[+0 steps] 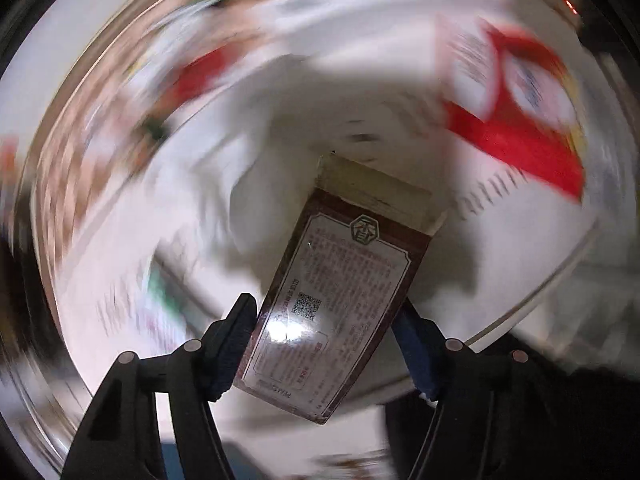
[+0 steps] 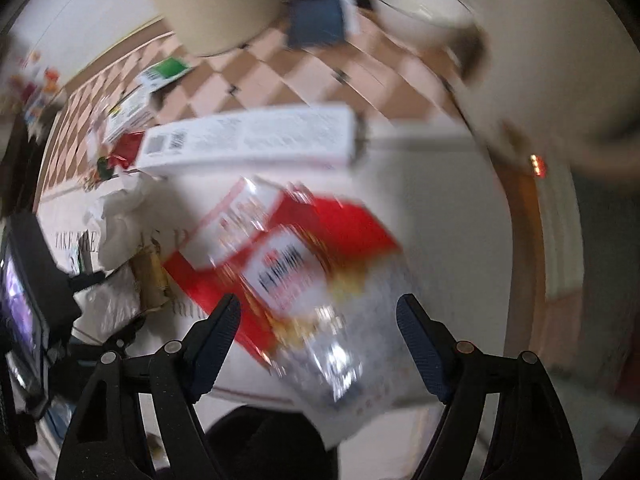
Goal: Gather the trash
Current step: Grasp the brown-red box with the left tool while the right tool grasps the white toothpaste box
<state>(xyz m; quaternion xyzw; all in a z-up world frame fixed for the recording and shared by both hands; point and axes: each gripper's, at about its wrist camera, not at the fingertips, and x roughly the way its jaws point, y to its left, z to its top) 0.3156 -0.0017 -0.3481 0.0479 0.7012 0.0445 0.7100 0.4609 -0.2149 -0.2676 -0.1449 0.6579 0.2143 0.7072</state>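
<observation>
In the left wrist view a brown box (image 1: 340, 280) with a pale printed label and a QR code stands between the fingers of my left gripper (image 1: 326, 304). It is sharp against a smeared background, and both pads press on its long sides. A red-and-white snack bag (image 1: 516, 132) lies blurred beyond it. In the right wrist view that red-and-white snack bag (image 2: 304, 256), with a clear crinkled end, lies under and between the fingers of my right gripper (image 2: 318, 300). The pads stand apart from it on both sides.
A long white carton (image 2: 248, 140), crumpled white paper (image 2: 124, 208) and the bag lie on a white printed sheet (image 2: 432, 208). The floor behind has checkered tiles (image 2: 280, 80) with a green-and-white box (image 2: 164, 72). A cream round object (image 2: 212, 4) and a white bowl-like thing (image 2: 424, 8) stand at the top.
</observation>
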